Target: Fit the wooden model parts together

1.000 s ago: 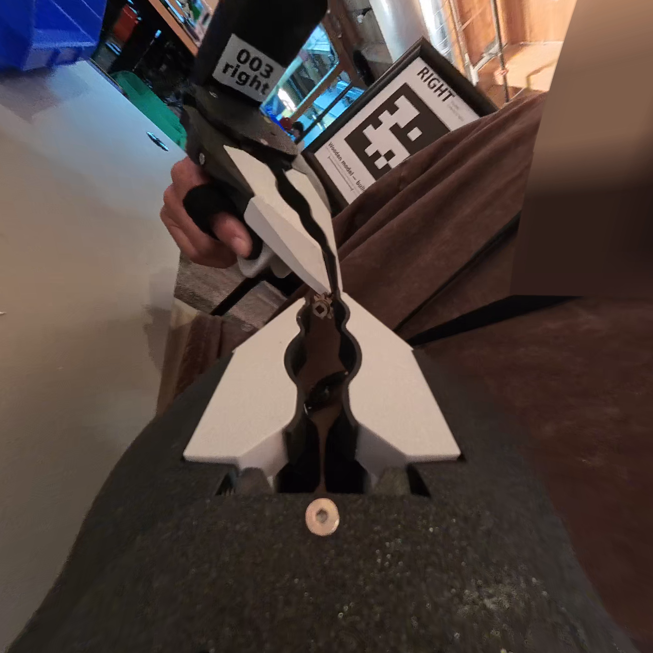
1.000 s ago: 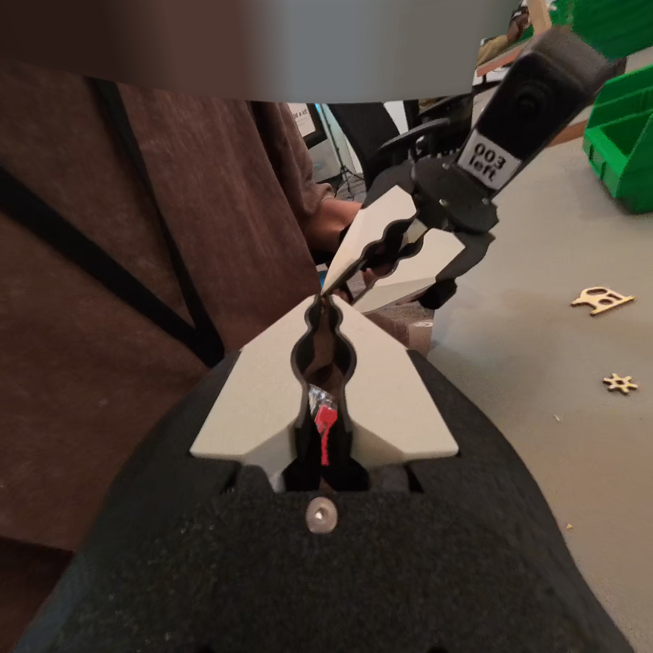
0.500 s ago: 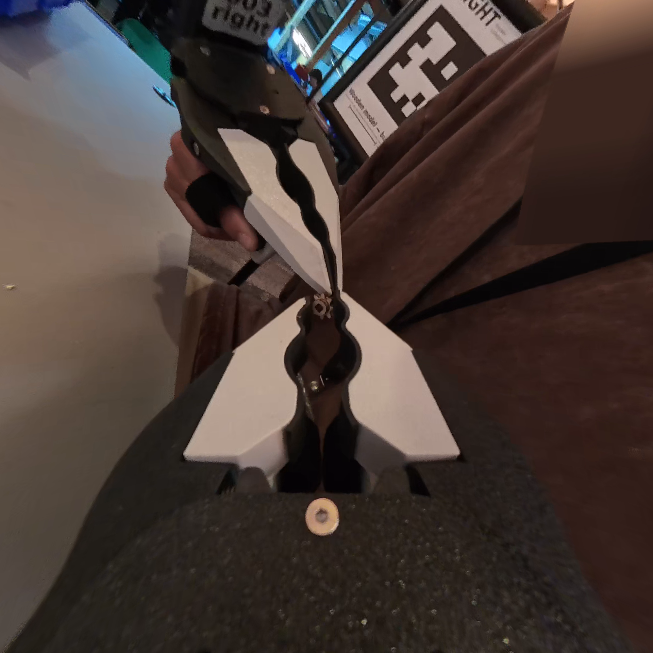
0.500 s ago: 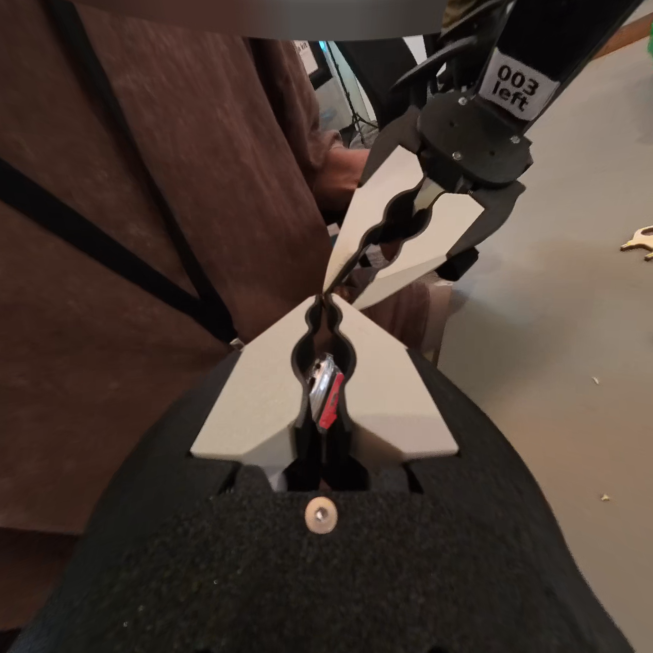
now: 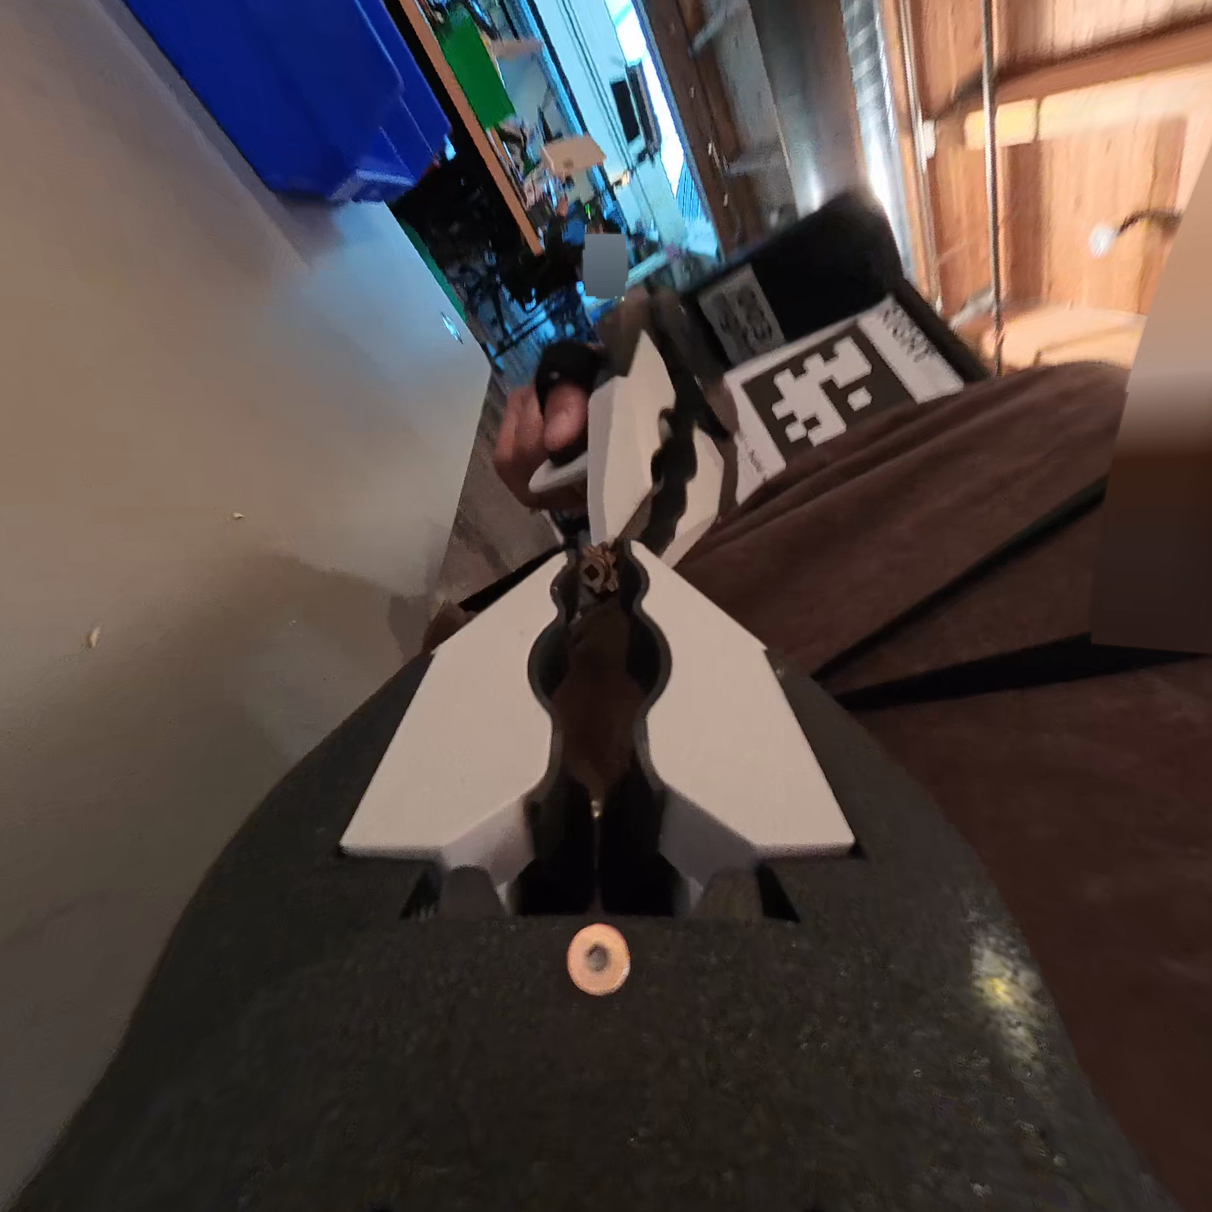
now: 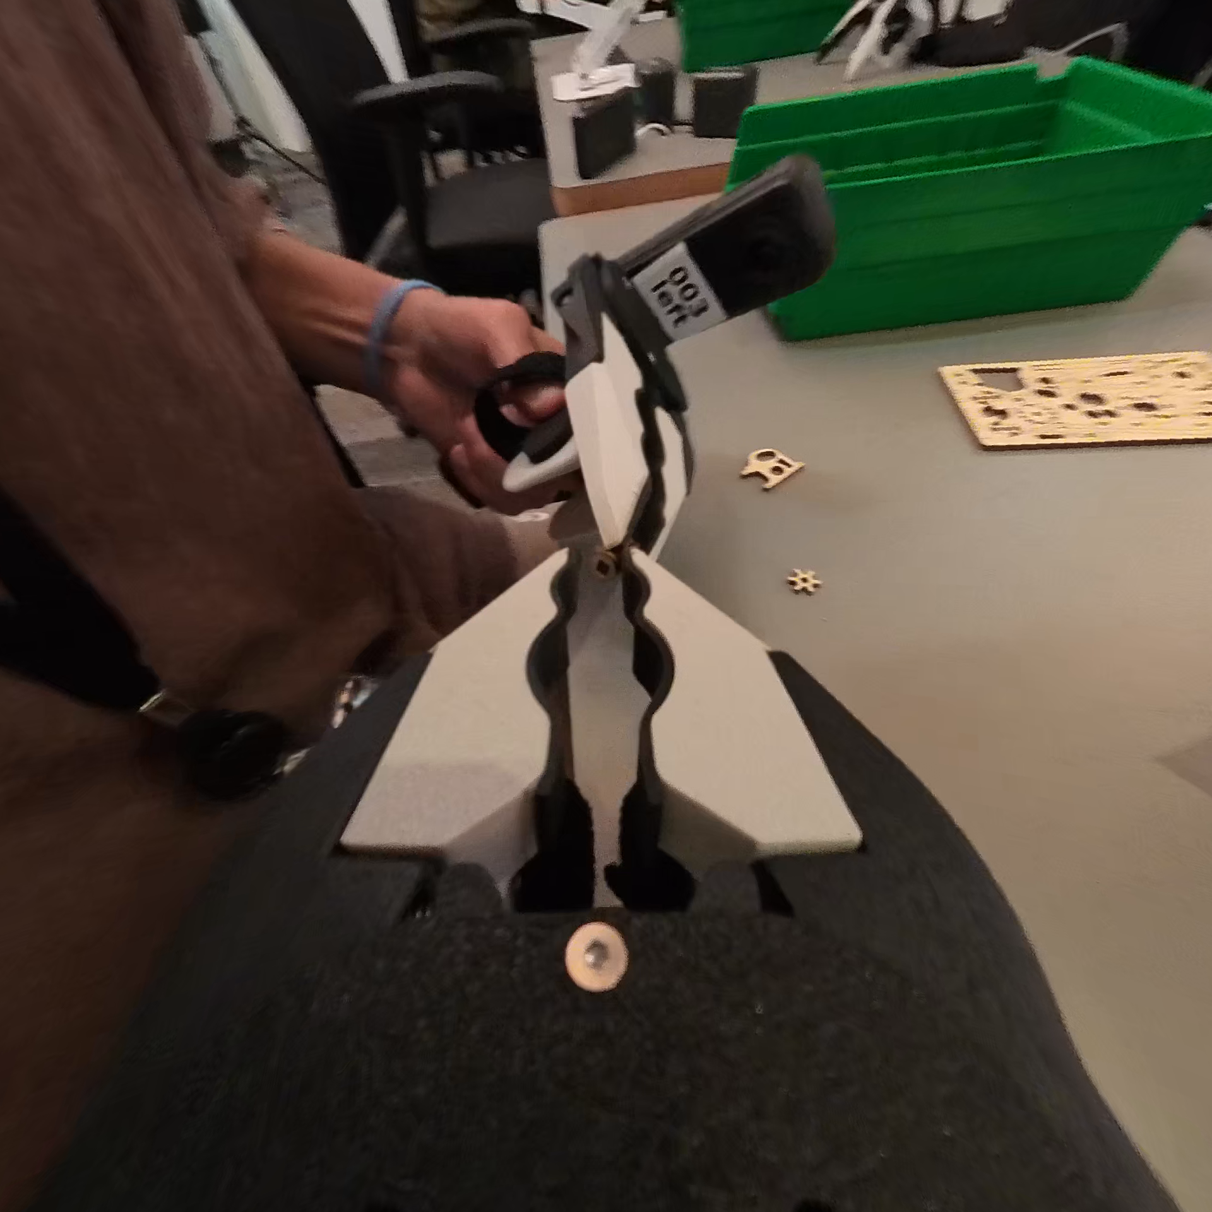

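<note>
My left gripper (image 5: 595,569) is shut on a small wooden gear (image 5: 595,573) with a square hole, pinched at its fingertips. My right gripper (image 5: 613,539) meets it tip to tip from above and behind. In the right wrist view, my right gripper (image 6: 603,563) is shut at its tips on a small wooden part (image 6: 603,565) with a square hole. The left gripper (image 6: 618,543) touches it from above. I cannot tell whether this is the same piece. Both grippers are held in the air just off the grey table's (image 6: 918,656) edge.
On the table lie a punched wooden parts sheet (image 6: 1082,400), a loose wooden part (image 6: 772,469) and a second small gear (image 6: 804,581). Green bins (image 6: 984,197) stand behind them, a blue bin (image 5: 295,98) at the far side. The person's brown clothing (image 6: 164,393) is close on the left. My left and right fingertips are right by each other.
Both grippers have swung and rolled while staying tip to tip. The left gripper now comes in from above in the right wrist view. The table with its bins and sheet has come into view.
</note>
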Tool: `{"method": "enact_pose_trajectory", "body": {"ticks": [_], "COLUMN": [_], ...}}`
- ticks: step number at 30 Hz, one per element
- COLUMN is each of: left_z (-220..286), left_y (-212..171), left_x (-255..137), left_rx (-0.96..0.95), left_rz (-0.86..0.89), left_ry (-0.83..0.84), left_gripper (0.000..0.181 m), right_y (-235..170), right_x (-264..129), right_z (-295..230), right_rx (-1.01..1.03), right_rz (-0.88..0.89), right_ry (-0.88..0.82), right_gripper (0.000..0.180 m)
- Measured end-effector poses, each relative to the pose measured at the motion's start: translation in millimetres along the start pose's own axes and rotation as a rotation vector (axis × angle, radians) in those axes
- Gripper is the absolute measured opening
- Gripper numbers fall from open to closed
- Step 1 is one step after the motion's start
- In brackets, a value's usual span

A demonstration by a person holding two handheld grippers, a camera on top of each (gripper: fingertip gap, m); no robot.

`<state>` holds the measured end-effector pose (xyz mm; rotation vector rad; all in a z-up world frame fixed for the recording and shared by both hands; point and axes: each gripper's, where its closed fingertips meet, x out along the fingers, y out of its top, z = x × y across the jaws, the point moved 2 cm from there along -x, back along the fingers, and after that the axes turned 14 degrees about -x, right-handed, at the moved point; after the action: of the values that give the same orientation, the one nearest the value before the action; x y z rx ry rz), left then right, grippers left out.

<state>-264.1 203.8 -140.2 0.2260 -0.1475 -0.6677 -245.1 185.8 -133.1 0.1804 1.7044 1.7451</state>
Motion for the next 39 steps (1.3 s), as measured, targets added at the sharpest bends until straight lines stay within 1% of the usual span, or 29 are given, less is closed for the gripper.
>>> {"method": "enact_pose_trajectory", "body": {"ticks": [5, 8, 10, 13, 16, 19, 22, 24, 27, 31, 35, 39], "left_z": [-0.5, -2.4, -0.6, 2.6, 7.3, 9.1, 9.5, 6.6, 8.9, 7.6, 5.4, 6.8], "left_y": [7.8, 7.6, 7.5, 8.0, 3.6, 1.2, -0.9, -0.8, 0.4, 1.8, 1.4, -0.5], "left_x": [-0.4, -0.5, -1.0, -2.6, -2.5, -2.8, -2.9, -4.1, -6.7, -1.3, -2.4, -0.5], "left_rx": [-0.116, -0.107, -0.067, 0.047, 0.128, 0.174, 0.271, 0.281, 0.237, 0.234, 0.173, 0.247], "left_rz": [0.108, 0.099, 0.076, 0.039, -0.007, -0.016, -0.026, -0.026, -0.064, -0.004, -0.050, -0.055], "left_ry": [-0.064, -0.047, -0.034, 0.023, 0.052, 0.074, 0.141, 0.160, 0.115, 0.134, 0.080, 0.129], "left_gripper": [0.009, 0.009, 0.009, 0.009, 0.009, 0.008, 0.008, 0.007, 0.007, 0.007, 0.007, 0.007], "right_y": [0.7, -1.6, 0.0, 2.4, 3.9, 5.2, 2.5, 0.9, 6.4, 1.7, 1.9, -0.6], "right_x": [0.0, 0.5, 0.1, -0.2, -0.6, -1.3, -0.2, 2.2, 3.0, -2.8, -0.7, -3.4], "right_z": [8.2, 6.5, 6.6, 6.6, 2.5, 1.5, 0.8, 0.7, -1.2, 3.0, 0.2, 0.9], "right_rx": [-0.060, -0.102, -0.066, 0.077, 0.157, 0.217, 0.289, 0.271, 0.163, 0.203, 0.168, 0.243], "right_rz": [-0.039, -0.082, -0.063, 0.023, 0.074, 0.115, 0.161, 0.138, 0.090, 0.118, 0.076, 0.130], "right_ry": [-0.202, -0.239, -0.226, -0.167, -0.111, -0.070, -0.028, -0.039, -0.102, -0.071, -0.092, -0.026], "right_gripper": [0.008, 0.008, 0.008, 0.008, 0.008, 0.007, 0.007, 0.007, 0.007, 0.008, 0.008, 0.008]}}
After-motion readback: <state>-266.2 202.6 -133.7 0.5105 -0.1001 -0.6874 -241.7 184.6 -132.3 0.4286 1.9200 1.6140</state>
